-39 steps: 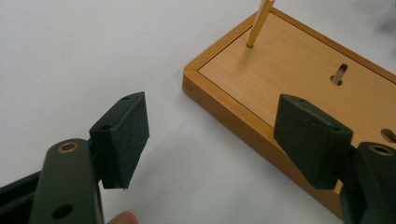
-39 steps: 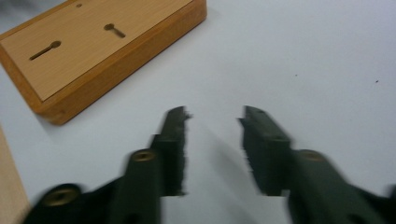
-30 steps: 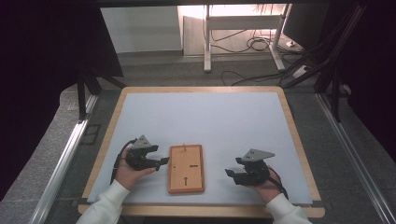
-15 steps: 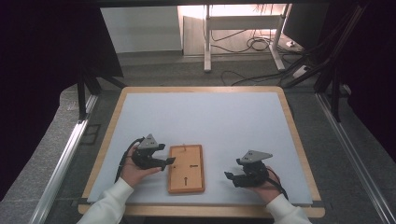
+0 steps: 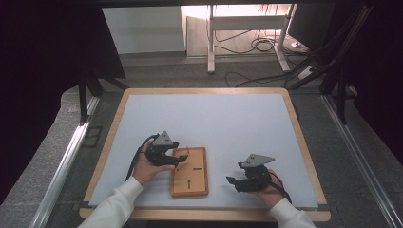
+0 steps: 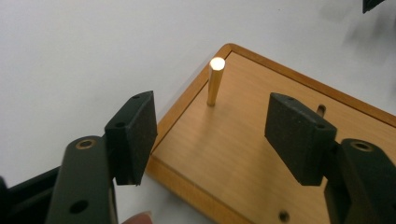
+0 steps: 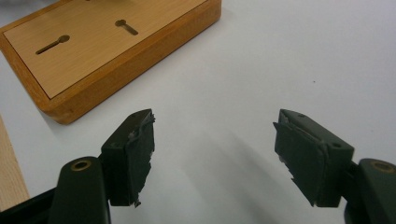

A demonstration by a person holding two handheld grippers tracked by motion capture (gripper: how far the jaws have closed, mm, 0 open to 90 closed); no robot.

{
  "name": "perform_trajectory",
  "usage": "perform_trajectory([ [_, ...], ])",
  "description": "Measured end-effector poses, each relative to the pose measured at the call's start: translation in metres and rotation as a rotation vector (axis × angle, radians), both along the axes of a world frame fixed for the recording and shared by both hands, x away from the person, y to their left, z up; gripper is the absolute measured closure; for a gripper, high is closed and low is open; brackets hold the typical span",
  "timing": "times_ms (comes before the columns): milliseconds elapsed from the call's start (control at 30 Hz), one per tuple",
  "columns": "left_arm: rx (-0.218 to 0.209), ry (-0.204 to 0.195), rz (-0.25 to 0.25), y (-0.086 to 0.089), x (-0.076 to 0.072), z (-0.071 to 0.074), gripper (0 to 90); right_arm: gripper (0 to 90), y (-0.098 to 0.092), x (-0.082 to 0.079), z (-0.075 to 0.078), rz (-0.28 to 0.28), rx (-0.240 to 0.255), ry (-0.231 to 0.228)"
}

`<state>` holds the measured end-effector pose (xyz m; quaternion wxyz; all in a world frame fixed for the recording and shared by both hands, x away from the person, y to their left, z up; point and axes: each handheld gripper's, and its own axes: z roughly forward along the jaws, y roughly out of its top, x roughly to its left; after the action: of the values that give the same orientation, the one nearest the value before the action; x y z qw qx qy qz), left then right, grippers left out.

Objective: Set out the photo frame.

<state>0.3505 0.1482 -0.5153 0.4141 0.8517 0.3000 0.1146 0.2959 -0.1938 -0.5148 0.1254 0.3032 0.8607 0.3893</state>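
Left gripper view: brass peg (image 6: 215,81) upright at far corner of wooden board (image 6: 243,154) | left gripper (image 6: 210,135) jaws just closing in, nothing between pads | right gripper (image 7: 215,156) spread, empty | peg likely stiff, light, slick; pinch mid-shaft, pull straight up

The pale blue-topped table (image 5: 209,123) is evenly lit from above, while its surroundings are left dark. A strong glare is seen on the top of the upright brass peg (image 6: 215,81). Soft shadows are cast on the table beneath the black tools, whose near parts are blurred.
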Motion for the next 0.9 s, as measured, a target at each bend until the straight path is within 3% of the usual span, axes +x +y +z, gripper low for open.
perform_trajectory([
  [267,0.021,0.010,-0.026,-0.015,0.014,-0.003,53.0,29.1,0.001,0.000,-0.001,0.006,-0.009,0.000],
  [900,0.016,-0.018,-0.034,-0.016,0.013,-0.006,84.4,29.1,0.003,0.000,-0.003,0.017,-0.017,-0.002],
])
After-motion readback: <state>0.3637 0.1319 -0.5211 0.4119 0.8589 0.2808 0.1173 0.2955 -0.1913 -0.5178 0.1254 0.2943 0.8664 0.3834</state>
